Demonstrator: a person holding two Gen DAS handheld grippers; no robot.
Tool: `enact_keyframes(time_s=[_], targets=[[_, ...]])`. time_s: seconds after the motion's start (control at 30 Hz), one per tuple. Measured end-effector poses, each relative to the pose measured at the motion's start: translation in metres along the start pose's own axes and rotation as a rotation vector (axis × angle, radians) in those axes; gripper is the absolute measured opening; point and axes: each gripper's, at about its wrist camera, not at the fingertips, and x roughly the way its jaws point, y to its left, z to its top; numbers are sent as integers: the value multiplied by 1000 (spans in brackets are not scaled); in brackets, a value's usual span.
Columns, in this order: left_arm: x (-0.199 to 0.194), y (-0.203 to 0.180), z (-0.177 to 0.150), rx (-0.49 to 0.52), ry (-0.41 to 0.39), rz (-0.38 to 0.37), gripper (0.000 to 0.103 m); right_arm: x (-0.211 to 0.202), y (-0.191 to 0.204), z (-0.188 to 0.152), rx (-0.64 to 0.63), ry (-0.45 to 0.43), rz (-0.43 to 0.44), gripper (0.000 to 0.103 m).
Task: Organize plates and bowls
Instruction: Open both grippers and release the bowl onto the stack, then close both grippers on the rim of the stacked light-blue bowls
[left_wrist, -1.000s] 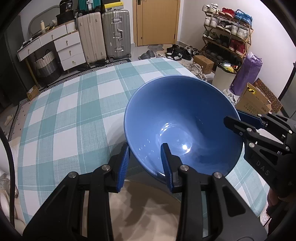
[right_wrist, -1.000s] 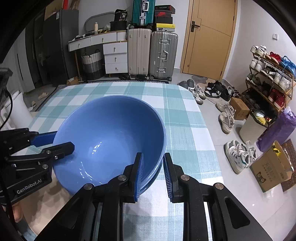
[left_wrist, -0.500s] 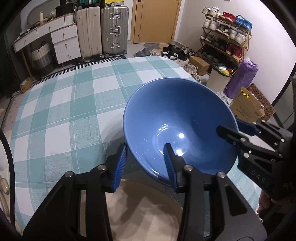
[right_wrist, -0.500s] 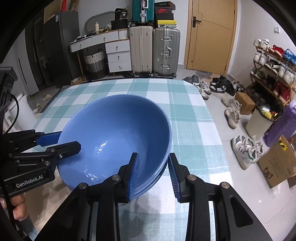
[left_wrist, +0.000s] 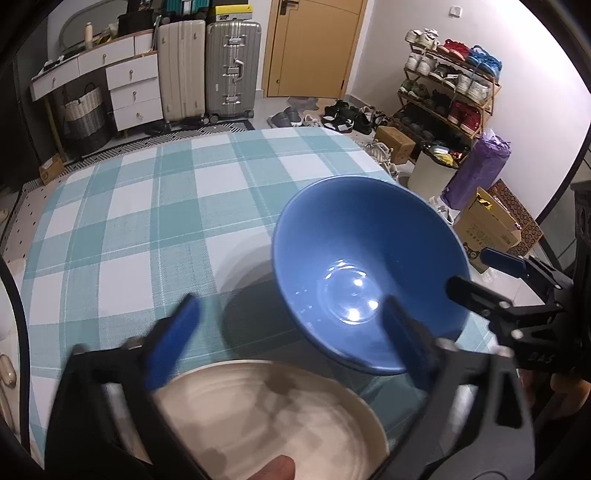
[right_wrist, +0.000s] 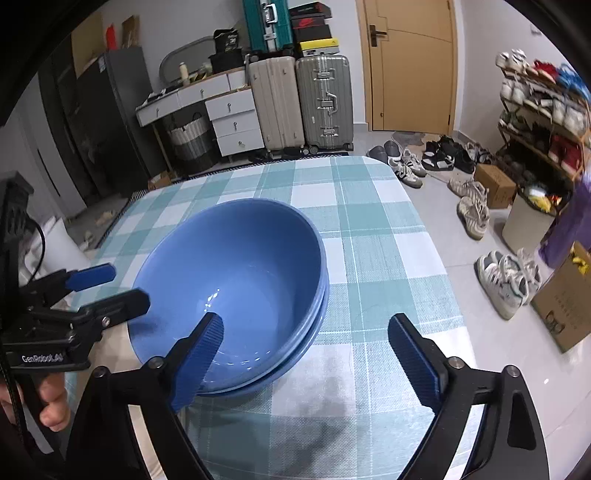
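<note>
While blurred, left tool (left_wrist: 288, 332) gapes, plate (left_wrist: 258, 424) cropped

Left gripper (left_wrist: 288, 332) motion-blurred; cream plate (left_wrist: 266, 417) blurred and cut off below.

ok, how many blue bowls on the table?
2, nested: top bowl sits inside the lower one, of which only the rim shows. More could hide underneath.
</note>
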Motion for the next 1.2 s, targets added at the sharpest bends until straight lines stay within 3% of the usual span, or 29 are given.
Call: enact_keyframes(time_s=[0.53,0.63,0.7,0.77,0.93,1.07,1.2], targets=[[20,32,-6,-138,34,-42,102,4,-21,-13,161,-39,157,100],[28,36,-6,-156,41,-40,102,6,-20,-14,173,-44,194,95],[33,37,-6,-167,46,-49,102,10,-19,-14,174,-36,202,84],[36,38,-5,-176,50,-61,100,14,-17,-15,174,-20,215,79],[46,34,-4,-167,69,-82,84,21,-15,-17,188,-10,240,75],[49,28,-5,-158,68,-121,75,22,-14,-16,184,-13,235,64],[52,21,-5,-147,74,-126,58,21,-13,-16,185,-21,224,51]])
